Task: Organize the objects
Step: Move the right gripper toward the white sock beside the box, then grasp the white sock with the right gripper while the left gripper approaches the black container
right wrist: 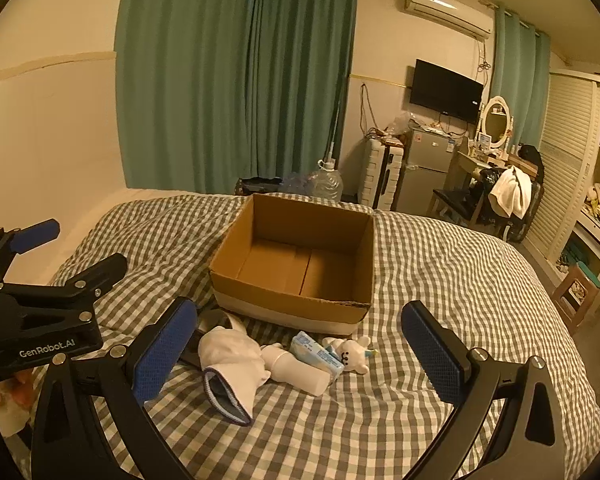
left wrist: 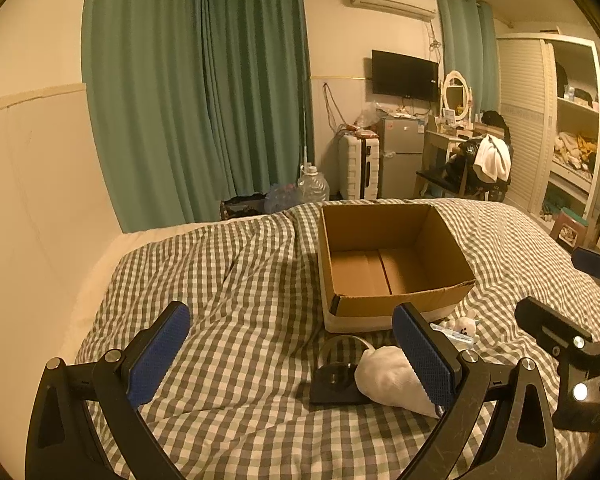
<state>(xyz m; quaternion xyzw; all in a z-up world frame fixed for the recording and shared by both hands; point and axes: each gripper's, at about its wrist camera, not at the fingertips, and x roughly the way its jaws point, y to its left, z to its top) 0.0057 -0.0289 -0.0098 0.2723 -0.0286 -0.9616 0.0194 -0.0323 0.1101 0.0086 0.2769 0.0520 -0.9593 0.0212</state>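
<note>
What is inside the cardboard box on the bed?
The cardboard box looks empty: only its bare floor flaps show. The strip of floor just behind the near wall is hidden in both views.

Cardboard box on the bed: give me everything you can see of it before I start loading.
The cardboard box is brown corrugated card, open-topped, squarish and shallow, with a pale band around its outer base. It looks empty; its floor shows the bottom flaps' seams. The near rim is ragged at one corner. It sits upright on the checked bedcover, beyond the small items; whether any touch it is unclear. Neither gripper touches it.
</note>
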